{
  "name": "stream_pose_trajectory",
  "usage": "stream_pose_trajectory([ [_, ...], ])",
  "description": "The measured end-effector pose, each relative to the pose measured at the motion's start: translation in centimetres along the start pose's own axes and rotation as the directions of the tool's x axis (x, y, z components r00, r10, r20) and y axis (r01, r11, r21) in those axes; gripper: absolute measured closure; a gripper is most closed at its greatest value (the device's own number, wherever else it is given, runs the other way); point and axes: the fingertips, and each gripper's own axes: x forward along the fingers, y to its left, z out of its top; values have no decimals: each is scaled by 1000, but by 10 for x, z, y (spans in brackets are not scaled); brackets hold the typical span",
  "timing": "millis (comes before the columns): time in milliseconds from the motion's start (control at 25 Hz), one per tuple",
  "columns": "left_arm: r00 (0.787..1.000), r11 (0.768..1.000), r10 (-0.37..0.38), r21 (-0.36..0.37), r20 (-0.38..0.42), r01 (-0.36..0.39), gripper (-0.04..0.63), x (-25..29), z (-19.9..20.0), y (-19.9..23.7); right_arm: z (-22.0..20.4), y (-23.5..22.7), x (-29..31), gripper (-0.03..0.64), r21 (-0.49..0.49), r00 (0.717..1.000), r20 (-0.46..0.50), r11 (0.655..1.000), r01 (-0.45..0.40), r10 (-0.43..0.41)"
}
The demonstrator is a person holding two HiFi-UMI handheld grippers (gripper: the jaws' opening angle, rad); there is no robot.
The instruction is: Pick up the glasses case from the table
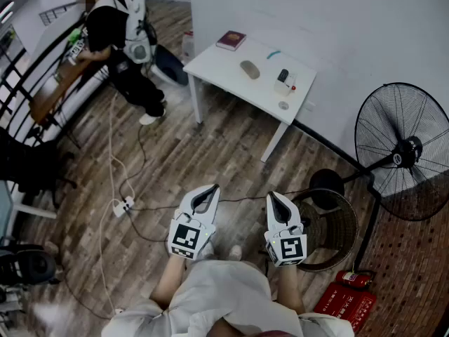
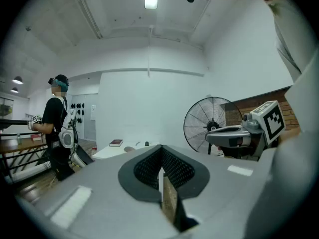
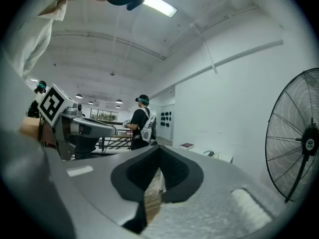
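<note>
The glasses case (image 1: 250, 69) is a grey oval lying near the middle of the white table (image 1: 210, 67), far ahead in the head view. Both grippers are held low over the wood floor, well short of the table. My left gripper (image 1: 210, 189) has its jaws pressed together with nothing between them, and so does my right gripper (image 1: 271, 196) beside it. In the left gripper view the left gripper (image 2: 160, 147) points level toward the distant table (image 2: 112, 152). The right gripper view shows the right gripper (image 3: 159, 147) aimed the same way, with the table (image 3: 219, 158) small and far off.
On the table also lie a dark red book (image 1: 231, 40), a black item (image 1: 283, 75) and small bits. A standing fan (image 1: 403, 149), a wicker basket (image 1: 331, 227) and a red extinguisher (image 1: 354, 280) are at right. A person (image 1: 119, 37) stands at left; a power strip (image 1: 125, 206) and cables cross the floor.
</note>
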Motion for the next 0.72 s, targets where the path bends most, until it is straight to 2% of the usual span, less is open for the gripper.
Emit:
stream_pose_trajectory([
  [160,1000,1000,-23,16,17,23,577,15,8,-39,-2,-22,-16,614,-7,1000,10,1000,-12,12],
  [320,1000,1000,3,15,-3,-3,577,25,8,-56,-3,-36,-25,614,6,999,30,1000,-28,28],
  [520,999,999,41,14,-19,-40,577,29,8,-67,-5,-43,-24,614,-9,996,26,996,-85,85],
  [720,998,998,59,29,-14,-59,577,36,11,-57,-5,-40,-6,614,-11,992,23,992,-122,122],
])
